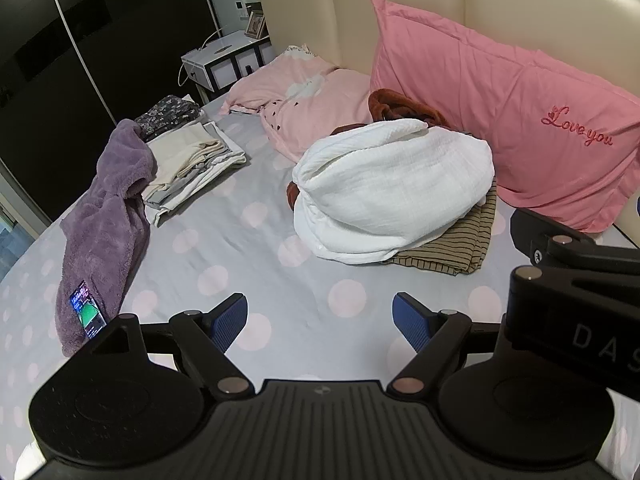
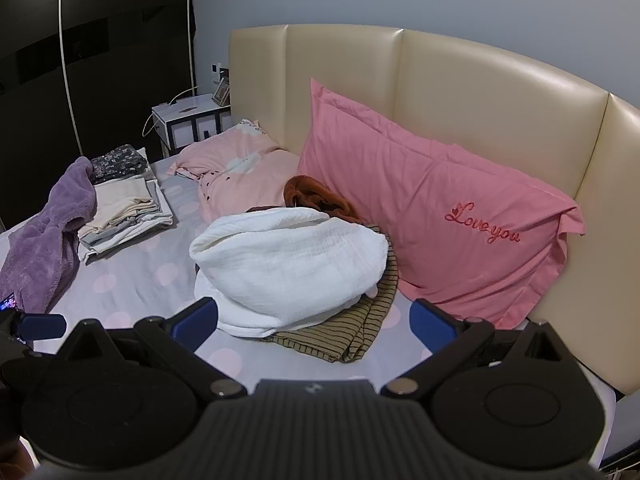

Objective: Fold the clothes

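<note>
A bundled white garment [image 1: 392,196] [image 2: 288,268] lies on top of an olive striped garment [image 1: 460,248] [image 2: 352,328] and a rust-brown one [image 1: 400,106] [image 2: 320,196], in front of the pink pillow. My left gripper [image 1: 320,322] is open above the bare dotted sheet, short of the pile, with nothing between its blue pads. My right gripper [image 2: 312,320] is also open, its fingers on either side of the pile's near edge, not touching it as far as I can see. A stack of folded pale clothes [image 1: 188,164] [image 2: 124,216] sits at the left.
A purple fleece garment [image 1: 104,224] [image 2: 44,236] sprawls at the left with a lit phone [image 1: 87,309] on it. A dark floral folded piece [image 1: 168,114] lies behind the stack. Two pink pillows [image 1: 500,104] [image 2: 236,172] lean against the cream headboard [image 2: 460,92]. A nightstand [image 1: 224,60] stands beyond.
</note>
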The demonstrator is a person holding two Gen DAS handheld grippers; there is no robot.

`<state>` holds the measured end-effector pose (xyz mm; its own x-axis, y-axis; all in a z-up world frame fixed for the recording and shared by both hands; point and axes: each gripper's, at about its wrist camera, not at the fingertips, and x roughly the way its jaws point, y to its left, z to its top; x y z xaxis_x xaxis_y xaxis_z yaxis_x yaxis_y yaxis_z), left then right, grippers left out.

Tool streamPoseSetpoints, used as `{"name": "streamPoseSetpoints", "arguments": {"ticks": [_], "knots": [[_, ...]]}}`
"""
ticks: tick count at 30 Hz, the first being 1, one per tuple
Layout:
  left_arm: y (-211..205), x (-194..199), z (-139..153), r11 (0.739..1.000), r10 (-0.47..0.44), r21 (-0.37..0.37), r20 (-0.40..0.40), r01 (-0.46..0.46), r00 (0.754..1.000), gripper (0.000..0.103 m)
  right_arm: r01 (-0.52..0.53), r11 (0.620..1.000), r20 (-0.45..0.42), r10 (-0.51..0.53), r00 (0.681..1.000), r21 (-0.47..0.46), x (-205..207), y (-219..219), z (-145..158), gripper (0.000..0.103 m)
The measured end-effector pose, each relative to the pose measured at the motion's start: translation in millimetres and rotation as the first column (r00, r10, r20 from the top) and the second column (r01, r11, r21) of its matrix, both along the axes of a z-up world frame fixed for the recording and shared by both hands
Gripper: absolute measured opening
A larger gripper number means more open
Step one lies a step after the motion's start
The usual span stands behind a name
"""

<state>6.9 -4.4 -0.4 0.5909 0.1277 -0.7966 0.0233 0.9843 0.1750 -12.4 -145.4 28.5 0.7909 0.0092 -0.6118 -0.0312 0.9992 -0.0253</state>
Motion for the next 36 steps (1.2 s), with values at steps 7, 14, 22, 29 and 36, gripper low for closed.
{"name": "streamPoseSetpoints", "arguments": {"ticks": [7,14,22,29,36], "knots": [[0.8,0.6,-2.0,1.0,-0.001,-0.004,-0.004,0.001,1.0,0.08,0.001,1.0,-0.004,-0.001,1.0,-0.002,0.2,1.0,-1.8,0.103],[3.6,0.1,-3.8,1.0,0.003,-0.009,-0.005,-0.003,1.0,0.08,-0.003,1.0,-0.006,0.003,1.0,-0.005,-0.7,1.6,-4.1,0.103],[7.9,-1.9,-6.9,1.0,-0.002,-0.02,0.001,0.002,1.0,0.08,-0.009,1.0,0.002,0.009,1.0,-0.013,-0.5,5.3,-5.1,0.103],[16.8,5.3,-12.6,0.999,-0.019,-0.035,0.003,0.019,1.0,0.08,-0.02,0.999,0.003,0.021,1.0,-0.033,8.2,8.7,-15.4,0.103],[31.0,34.0,-39.0,0.998,-0.013,-0.069,-0.039,0.01,0.999,0.08,-0.026,0.999,-0.014,0.026,1.0,-0.029,33.2,6.2,-35.9,0.103]]}}
